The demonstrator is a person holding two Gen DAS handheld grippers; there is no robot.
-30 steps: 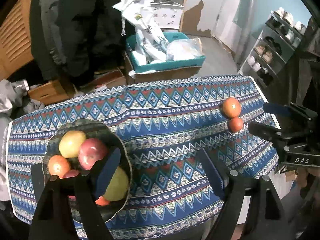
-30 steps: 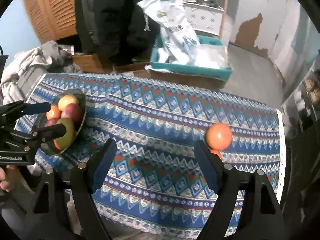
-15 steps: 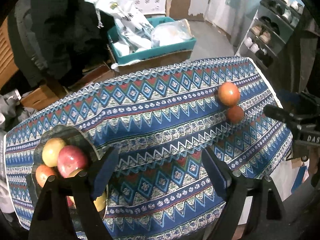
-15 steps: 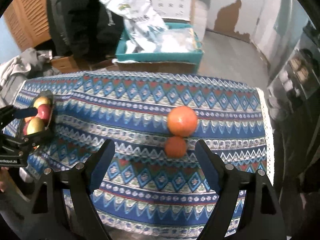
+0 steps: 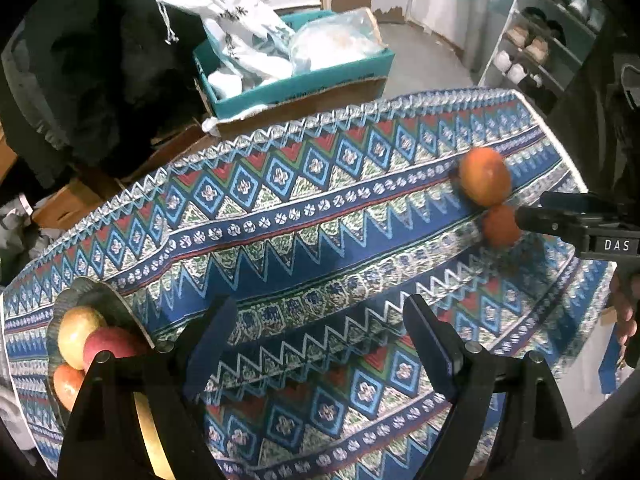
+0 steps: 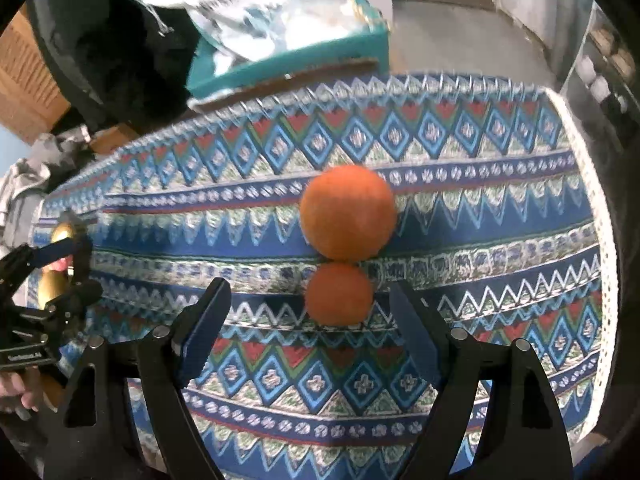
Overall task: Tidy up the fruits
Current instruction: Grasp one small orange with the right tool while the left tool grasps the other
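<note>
Between spread fingers of right gripper (image 6: 308, 320): small orange (image 6: 339, 294), touching larger orange (image 6: 348, 213). Round, firm, rolls; grip across middle. Left gripper (image 5: 316, 344) open, empty.

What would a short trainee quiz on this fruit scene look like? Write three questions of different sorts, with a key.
1. True or false: the right tool is shut on the smaller orange.
2. Multiple choice: the smaller orange and the larger orange are A) touching, B) far apart, C) in the bowl.
3. Fill in: the left tool hangs open over the patterned ____.

Key: 1 false, its jaws stand open with the orange ahead between them. 2 A. 3 tablecloth.
</note>
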